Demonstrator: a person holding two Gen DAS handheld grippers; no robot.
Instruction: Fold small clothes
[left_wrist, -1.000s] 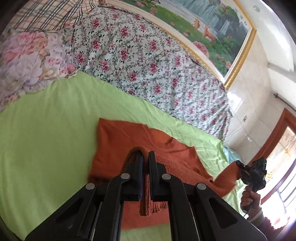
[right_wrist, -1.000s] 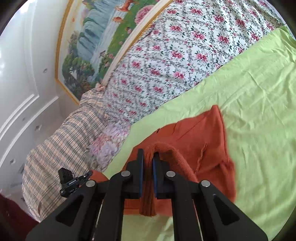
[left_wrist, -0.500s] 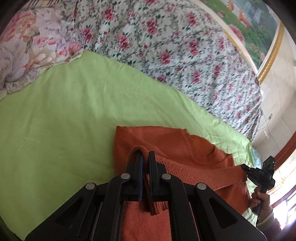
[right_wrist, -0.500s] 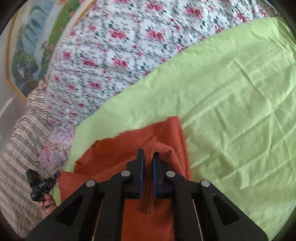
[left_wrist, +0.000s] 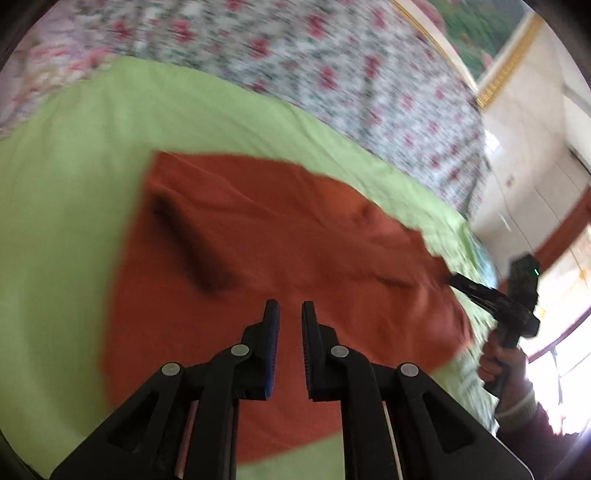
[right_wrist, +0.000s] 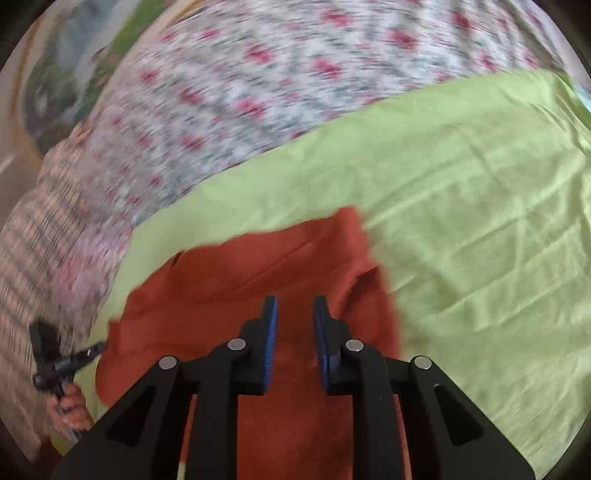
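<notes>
Knitwear, an orange sweater (left_wrist: 295, 236), is laid flat on the green sheet (left_wrist: 66, 206) at frame centre. Both hand-held grippers, left (left_wrist: 290, 314) and right (right_wrist: 295, 308), have just been opening and hold nothing, so the fold is released.

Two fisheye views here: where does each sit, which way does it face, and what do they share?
Left wrist: on the left gripper, looking down along its parted fingers at the orange garment on the green sheet; right gripper and hand at right.
Right wrist: on the right gripper, jaws parted over the same garment; left gripper and hand at left.
Shared: garment, sheet, floral quilt.
</notes>
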